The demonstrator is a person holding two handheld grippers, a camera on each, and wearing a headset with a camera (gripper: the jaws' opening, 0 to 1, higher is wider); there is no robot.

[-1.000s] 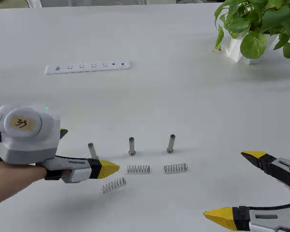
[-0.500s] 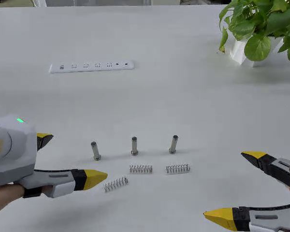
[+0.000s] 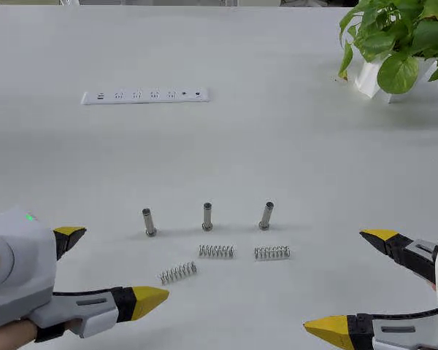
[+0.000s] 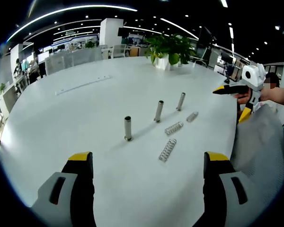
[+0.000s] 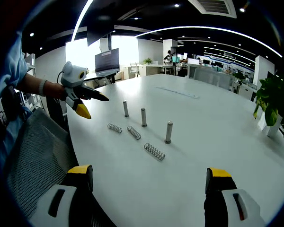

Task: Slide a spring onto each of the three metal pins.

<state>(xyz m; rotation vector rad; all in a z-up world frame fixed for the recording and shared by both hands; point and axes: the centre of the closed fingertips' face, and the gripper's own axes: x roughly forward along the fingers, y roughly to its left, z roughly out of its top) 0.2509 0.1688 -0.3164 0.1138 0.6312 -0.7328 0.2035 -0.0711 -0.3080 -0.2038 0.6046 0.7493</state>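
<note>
Springs: three are lying loose on the table [image 3: 277, 146], on my side of the pins. The left spring [image 3: 178, 273] is lying slantwise and nearest me. The middle spring [image 3: 216, 251] and the right spring [image 3: 271, 252] are lying in line, just in front of their pins.
Pins: the left pin [image 3: 148, 222], the middle pin [image 3: 207, 216] and the right pin [image 3: 266, 215] are standing in a row, apart from one another, each bare.
Left gripper [image 3: 111, 266]: I am holding it low on my left with its jaws spread wide and gripping nothing. Its nearer yellow tip is pointing toward the left spring without touching it.
Right gripper [image 3: 350, 284]: I am holding it low on my right with its jaws apart and empty, well clear of the right spring.
Surroundings: a power strip [image 3: 144, 95] is lying well beyond the pins, and a potted plant [image 3: 398, 36] is standing at the far right.
Change: a second ago the left gripper's tip was just beside the left spring, and it has been drawing back toward me since. The springs, the pins and the right gripper are keeping their places.
</note>
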